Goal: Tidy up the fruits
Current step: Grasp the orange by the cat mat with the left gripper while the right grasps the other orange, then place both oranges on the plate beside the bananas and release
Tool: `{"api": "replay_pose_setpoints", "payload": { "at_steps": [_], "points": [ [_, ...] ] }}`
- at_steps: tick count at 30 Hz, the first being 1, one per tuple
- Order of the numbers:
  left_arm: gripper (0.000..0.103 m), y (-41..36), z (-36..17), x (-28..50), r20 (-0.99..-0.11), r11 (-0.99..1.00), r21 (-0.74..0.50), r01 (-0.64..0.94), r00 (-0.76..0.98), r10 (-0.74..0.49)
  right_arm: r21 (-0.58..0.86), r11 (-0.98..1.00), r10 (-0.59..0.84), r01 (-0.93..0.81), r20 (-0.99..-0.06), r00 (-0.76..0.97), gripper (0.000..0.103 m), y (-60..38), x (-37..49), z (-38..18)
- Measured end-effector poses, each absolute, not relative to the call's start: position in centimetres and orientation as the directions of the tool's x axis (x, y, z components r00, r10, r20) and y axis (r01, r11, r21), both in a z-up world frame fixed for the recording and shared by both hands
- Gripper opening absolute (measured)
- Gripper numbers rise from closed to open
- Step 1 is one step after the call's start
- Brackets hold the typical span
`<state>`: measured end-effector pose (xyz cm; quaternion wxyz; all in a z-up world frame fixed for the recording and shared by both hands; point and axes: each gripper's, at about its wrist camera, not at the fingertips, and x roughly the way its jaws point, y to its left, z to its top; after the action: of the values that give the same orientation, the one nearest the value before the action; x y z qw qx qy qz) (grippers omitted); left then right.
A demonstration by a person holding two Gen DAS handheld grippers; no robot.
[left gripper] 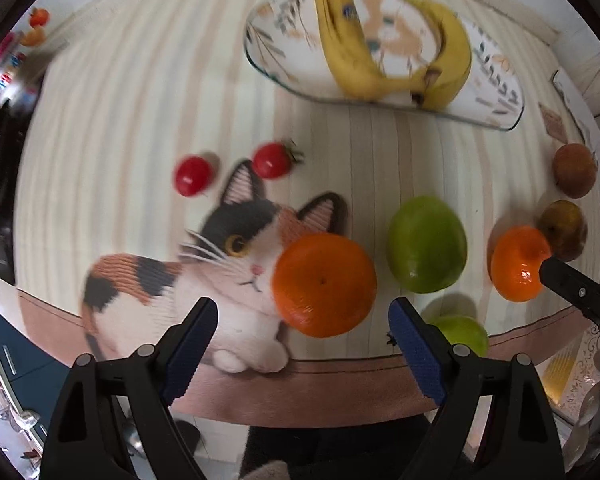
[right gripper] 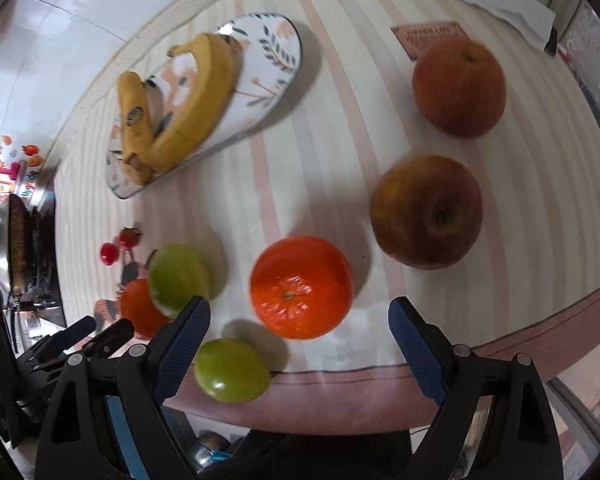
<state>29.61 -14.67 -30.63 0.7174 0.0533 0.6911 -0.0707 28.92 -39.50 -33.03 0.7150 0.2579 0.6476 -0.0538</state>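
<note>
— Can you read anything from where you stand?

— Hardly. There's a small dark oval sticker (right gripper: 134, 116) on one banana (right gripper: 140, 128), but its print is too blurred. The tan tag (right gripper: 430, 38) sewn on the striped cloth (right gripper: 300, 160) carries lines of lettering, also too small to make out.

— Nothing else?

— No legible words or numbers.

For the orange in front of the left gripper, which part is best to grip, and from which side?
Probably grip the orange across its widest middle, coming straight forward and down with the open left gripper. It is round and sits free on the cat mat, with the green apple apart on its right.
</note>
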Motion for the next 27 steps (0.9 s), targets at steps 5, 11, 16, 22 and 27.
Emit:
{"api": "replay_pose_setpoints", "payload": {
  "at_steps": [5,11,16,22,27],
  "points": [
    [0.087,-15.5,-33.5,30.3,-0.999,0.985,-0.027,0.169,-0.022,-0.024,0.288,0.870,0.262,0.401,-0.958,0.120,0.093,-38.9,29.7,-35.3],
    [0.073,-15.9,-35.2,30.8,-0.999,0.986,-0.012,0.169,-0.042,-0.005,0.254,0.889,0.240,0.382,-0.967,0.086,0.093,-37.3,30.9,-37.1],
    [0.064,-16.2,-35.7,30.8,-0.999,0.984,-0.016,0.180,-0.035,-0.010,0.217,0.909,0.203,0.355,-0.976,0.078,0.092,-35.7,31.9,-37.5],
    [0.062,-16.5,-35.7,30.2,-1.000,0.984,-0.012,0.180,-0.010,-0.010,0.142,0.937,0.122,0.318,-0.989,0.082,0.077,-34.2,32.1,-37.6],
    [0.061,-16.2,-35.0,29.8,-1.000,0.986,-0.011,0.167,-0.003,-0.010,0.122,0.943,0.092,0.309,-0.990,0.109,0.069,-33.4,32.2,-37.6]
  ]
}}
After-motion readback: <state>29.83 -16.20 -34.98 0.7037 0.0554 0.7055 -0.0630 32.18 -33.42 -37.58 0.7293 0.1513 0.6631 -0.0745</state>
